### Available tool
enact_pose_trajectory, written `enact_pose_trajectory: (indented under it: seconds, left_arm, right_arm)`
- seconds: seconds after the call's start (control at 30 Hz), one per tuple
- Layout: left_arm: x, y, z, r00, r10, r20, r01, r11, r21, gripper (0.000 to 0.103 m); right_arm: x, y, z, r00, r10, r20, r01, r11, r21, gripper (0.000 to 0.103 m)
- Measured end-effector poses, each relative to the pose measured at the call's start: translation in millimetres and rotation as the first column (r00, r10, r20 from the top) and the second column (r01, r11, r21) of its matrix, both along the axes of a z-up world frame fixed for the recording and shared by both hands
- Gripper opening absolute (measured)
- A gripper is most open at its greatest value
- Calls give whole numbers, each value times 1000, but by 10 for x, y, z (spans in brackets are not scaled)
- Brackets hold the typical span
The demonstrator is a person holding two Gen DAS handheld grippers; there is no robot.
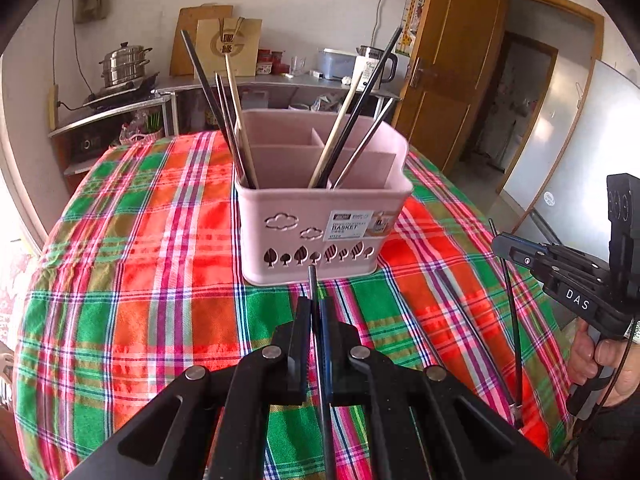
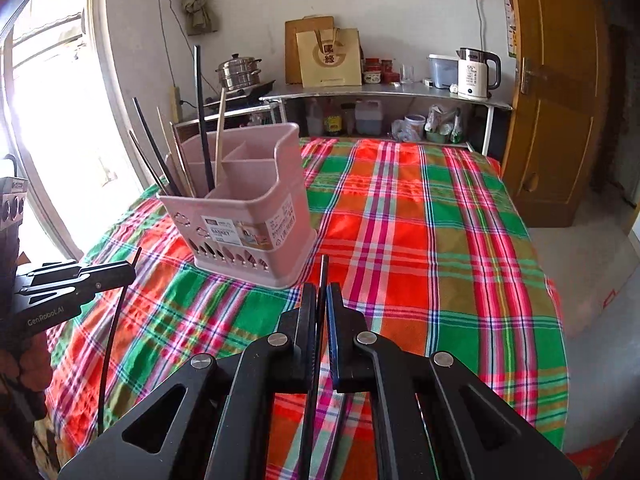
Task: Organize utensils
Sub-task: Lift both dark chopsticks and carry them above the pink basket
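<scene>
Both grippers are hovering over the near edge of the plaid tablecloth [image 1: 160,280]. The left gripper [image 1: 318,308] is clamping a dark chopstick [image 1: 313,280], and the right gripper [image 2: 323,296] is pinching another black chopstick [image 2: 323,272], looks like. Farther back, the pink basket [image 1: 320,216] is sitting mid-table, holding chopsticks [image 1: 236,120] in its near compartments.

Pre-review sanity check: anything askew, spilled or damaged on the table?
Nothing stands out. The pink basket sits upright on the plaid cloth with chopsticks leaning inside; each tool, left and right, is shut on one dark chopstick.
</scene>
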State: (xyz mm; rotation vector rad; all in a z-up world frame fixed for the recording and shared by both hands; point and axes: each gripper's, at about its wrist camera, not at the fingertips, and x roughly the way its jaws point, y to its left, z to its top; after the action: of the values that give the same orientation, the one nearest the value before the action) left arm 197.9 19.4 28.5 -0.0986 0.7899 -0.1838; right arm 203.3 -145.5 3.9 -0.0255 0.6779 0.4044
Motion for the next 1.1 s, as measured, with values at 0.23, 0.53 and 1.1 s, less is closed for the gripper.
enact_pose_trajectory:
  seconds: [0.23,0.53,1.1]
  left_arm:
    - [-226,87,462,994,-11,105,12,1000,-2,4]
    - [-335,163,774,985,-12,170,10,1000,8,4]
    - [-455,199,948,978,-16,206,15,1000,6,4]
  right_arm:
    - [-232,56,392,994,17,109,-18,1000,17,4]
    - [-394,90,688,981,20,192,-27,999,35,4]
    - [-570,149,858,971,39,236,-52,997,50,4]
